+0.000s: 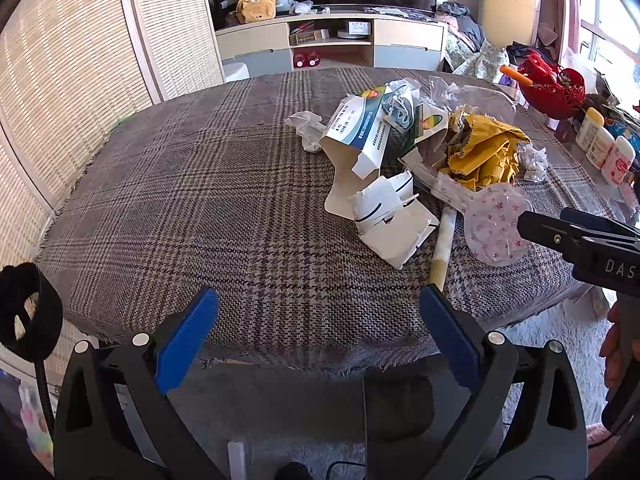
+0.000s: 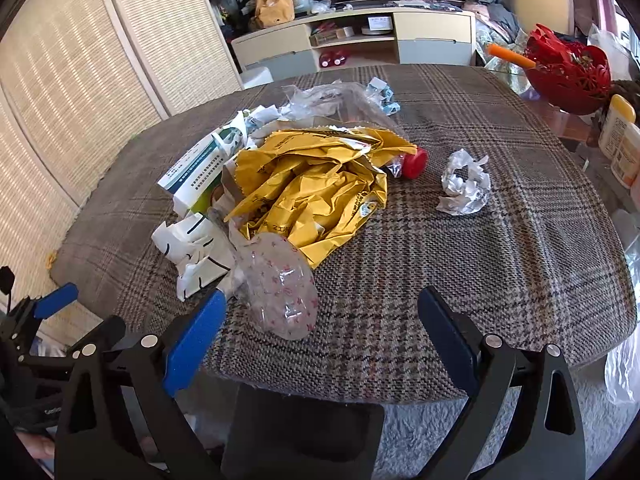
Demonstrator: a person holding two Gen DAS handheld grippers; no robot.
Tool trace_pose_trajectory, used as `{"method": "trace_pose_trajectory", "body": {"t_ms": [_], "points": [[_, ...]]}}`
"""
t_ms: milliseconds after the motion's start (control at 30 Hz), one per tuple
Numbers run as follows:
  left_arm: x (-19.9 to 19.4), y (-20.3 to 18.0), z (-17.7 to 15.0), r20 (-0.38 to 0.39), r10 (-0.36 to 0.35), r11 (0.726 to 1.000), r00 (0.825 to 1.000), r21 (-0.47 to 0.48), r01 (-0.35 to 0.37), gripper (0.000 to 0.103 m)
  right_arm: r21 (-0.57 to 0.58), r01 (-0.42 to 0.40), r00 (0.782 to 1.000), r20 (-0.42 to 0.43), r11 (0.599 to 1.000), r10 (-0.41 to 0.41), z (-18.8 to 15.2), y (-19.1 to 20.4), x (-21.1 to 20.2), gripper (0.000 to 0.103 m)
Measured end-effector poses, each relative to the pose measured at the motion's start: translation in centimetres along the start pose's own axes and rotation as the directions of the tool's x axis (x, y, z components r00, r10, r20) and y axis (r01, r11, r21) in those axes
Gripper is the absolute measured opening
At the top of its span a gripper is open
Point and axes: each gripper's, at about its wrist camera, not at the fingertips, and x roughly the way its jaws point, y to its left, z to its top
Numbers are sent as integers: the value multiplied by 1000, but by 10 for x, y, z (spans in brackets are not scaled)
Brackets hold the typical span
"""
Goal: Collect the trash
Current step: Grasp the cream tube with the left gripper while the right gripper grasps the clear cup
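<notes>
A plaid-covered table [image 1: 200, 184] fills both views, its near edge fringed over pale carpet, with woven blinds [image 1: 60, 92] on the left and a low media cabinet [image 1: 332, 46] across the far side of the room. The table's right side is cut off, so the row of bottles [image 1: 600, 146] there shows only in part, and their labels are too small to read.

The trash pile [image 2: 304, 184] sits right of centre in the left wrist view: a crumpled yellow wrapper [image 2: 316, 188] on top, a torn medicine box [image 1: 360, 128] at its left, torn white cardboard [image 1: 392, 220] nearer, a clear star-printed wrapper [image 2: 280, 296] nearest. A red cap [image 2: 416, 162] pokes out from under the yellow wrapper; what it belongs to is hidden. A crumpled white paper ball [image 2: 466, 184] lies apart, to the right.

A red openwork basket [image 2: 568, 72] stands at the far right; its contents are unclear.

The left gripper [image 1: 318, 320] hangs wide and empty at the near edge. The right gripper [image 2: 322, 320] is also wide, holding nothing, its left finger [image 2: 196, 340] just beside the starred wrapper.
</notes>
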Motion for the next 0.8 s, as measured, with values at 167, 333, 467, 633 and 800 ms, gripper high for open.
{"method": "trace_pose_trajectory", "body": {"t_ms": [167, 333, 467, 633, 800], "points": [[10, -1, 3, -14, -6, 1000, 1000, 2, 6, 95, 22, -49, 998, -45, 999, 50, 1, 2, 23, 80], [19, -8, 6, -27, -36, 999, 999, 8, 36, 95, 10, -109, 993, -46, 994, 109, 1, 8, 24, 51], [21, -18, 8, -31, -81, 997, 996, 14, 81, 93, -14, -117, 993, -35, 993, 117, -1, 10, 18, 40], [19, -39, 5, -34, -150, 987, 988, 48, 151, 81, -12, -118, 993, -18, 993, 118, -3, -5, 5, 31], [27, -57, 3, -59, -193, 977, 979, 79, 197, 69, -1, -110, 994, 4, 994, 110, -4, -23, -9, 31]]}}
